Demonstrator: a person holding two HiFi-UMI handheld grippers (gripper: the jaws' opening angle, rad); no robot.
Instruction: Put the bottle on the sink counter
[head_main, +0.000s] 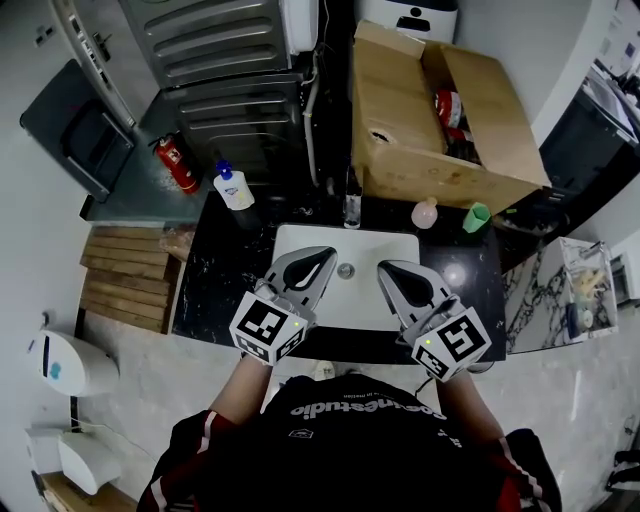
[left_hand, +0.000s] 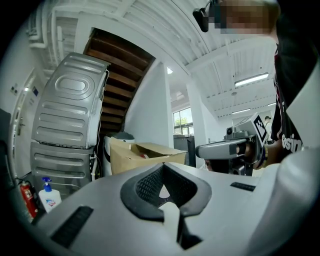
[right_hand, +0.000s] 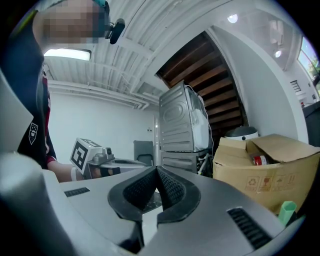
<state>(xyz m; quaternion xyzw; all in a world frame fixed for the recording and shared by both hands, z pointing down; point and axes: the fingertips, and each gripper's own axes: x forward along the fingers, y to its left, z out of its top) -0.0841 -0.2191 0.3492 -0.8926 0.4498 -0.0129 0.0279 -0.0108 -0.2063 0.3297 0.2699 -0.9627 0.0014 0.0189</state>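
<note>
A soap bottle with a blue pump (head_main: 232, 187) stands on the black sink counter (head_main: 220, 270) at its back left; it also shows low at the left of the left gripper view (left_hand: 49, 196). A small pink bottle (head_main: 425, 213) stands at the counter's back right. My left gripper (head_main: 318, 255) and right gripper (head_main: 385, 268) hover side by side over the white basin (head_main: 300, 240), both level. Each is shut, left (left_hand: 163, 168) and right (right_hand: 156, 170), with nothing between the pads.
A green cup (head_main: 476, 217) stands beside the pink bottle. A faucet (head_main: 351, 205) rises behind the basin. An open cardboard box (head_main: 440, 110) holding a red can (head_main: 448, 105) sits behind the counter. A grey appliance (head_main: 220, 60) and a fire extinguisher (head_main: 176, 163) stand at the back left.
</note>
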